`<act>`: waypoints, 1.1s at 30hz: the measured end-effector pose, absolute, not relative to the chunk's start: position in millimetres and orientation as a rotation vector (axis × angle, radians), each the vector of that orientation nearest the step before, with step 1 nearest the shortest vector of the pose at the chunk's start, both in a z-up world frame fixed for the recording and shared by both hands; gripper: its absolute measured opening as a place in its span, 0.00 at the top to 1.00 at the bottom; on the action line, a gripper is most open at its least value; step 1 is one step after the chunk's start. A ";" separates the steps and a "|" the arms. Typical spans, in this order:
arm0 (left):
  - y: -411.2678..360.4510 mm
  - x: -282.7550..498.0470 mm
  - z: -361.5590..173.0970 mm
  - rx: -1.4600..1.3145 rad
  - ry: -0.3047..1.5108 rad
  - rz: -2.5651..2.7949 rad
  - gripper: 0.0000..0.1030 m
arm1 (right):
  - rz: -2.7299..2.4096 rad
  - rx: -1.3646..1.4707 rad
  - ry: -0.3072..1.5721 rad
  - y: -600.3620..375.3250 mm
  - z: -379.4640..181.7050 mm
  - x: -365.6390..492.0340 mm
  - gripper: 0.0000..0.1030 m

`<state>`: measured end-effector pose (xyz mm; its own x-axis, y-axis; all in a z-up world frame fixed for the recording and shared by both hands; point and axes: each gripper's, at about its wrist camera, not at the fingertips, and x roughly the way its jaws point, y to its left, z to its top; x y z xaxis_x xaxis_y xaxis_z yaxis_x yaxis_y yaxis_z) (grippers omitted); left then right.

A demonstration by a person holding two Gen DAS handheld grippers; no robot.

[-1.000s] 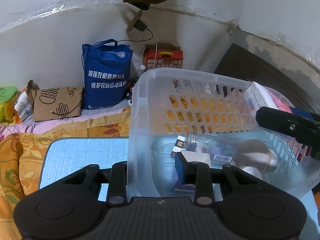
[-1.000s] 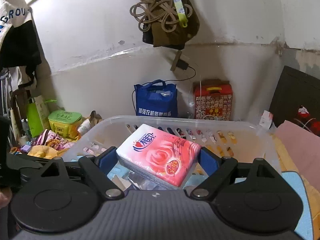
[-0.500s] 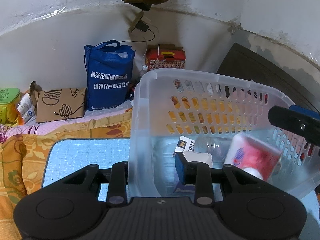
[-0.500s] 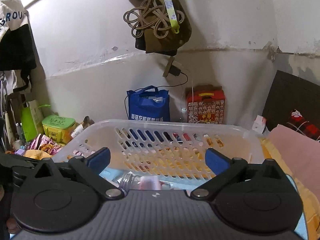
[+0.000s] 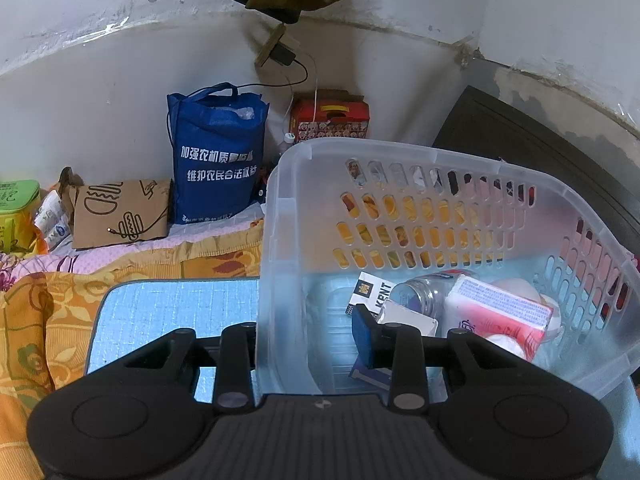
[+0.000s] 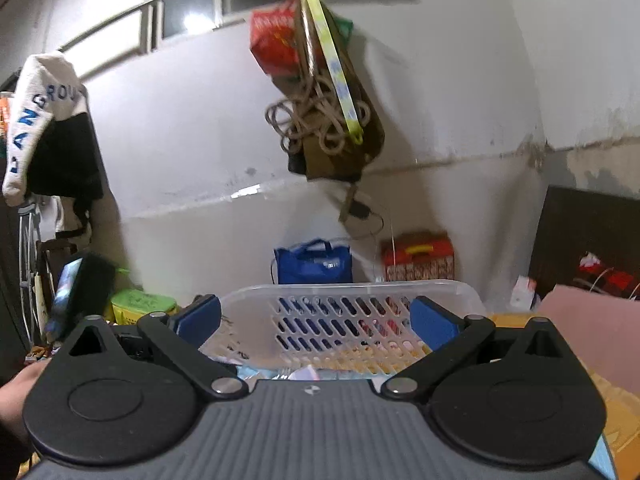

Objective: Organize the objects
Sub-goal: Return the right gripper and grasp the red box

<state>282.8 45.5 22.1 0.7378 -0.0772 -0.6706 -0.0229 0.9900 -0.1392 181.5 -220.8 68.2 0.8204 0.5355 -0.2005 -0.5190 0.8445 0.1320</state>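
My basket (image 5: 400, 160) is frosted translucent white with slotted walls; inside, a pink-and-white tissue pack (image 5: 496, 316) and a white KENT box (image 5: 370, 294) with black lettering. Beneath lies a pale blue mat (image 5: 172, 312) on an orange floral sheet (image 5: 36, 320). Behind, a royal blue bag (image 5: 218, 168) with white characters.

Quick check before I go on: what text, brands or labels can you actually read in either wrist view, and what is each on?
"KENT": white cigarette pack in the clear basket.
"加强农机质量监管 / 维护农民合法权益": blue tote bag, a few characters uncertain.
"GROU" and "ANG": white garment hanging on the wall, letters partly hidden.
Fine print on the pink tissue pack: too small to read.
Red gift box and green box: print unreadable.
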 end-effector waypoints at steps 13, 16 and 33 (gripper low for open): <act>44.3 281.2 22.9 -0.138 0.739 -0.022 0.62 | 0.538 0.081 0.204 -234.1 15.5 122.4 0.00; 44.4 281.3 23.3 -0.138 0.739 -0.021 0.62 | 0.560 0.054 0.265 -222.8 3.4 123.3 0.00; 46.4 282.3 23.2 -0.130 0.739 -0.039 0.62 | 0.623 0.143 0.432 -184.6 -46.1 97.4 0.00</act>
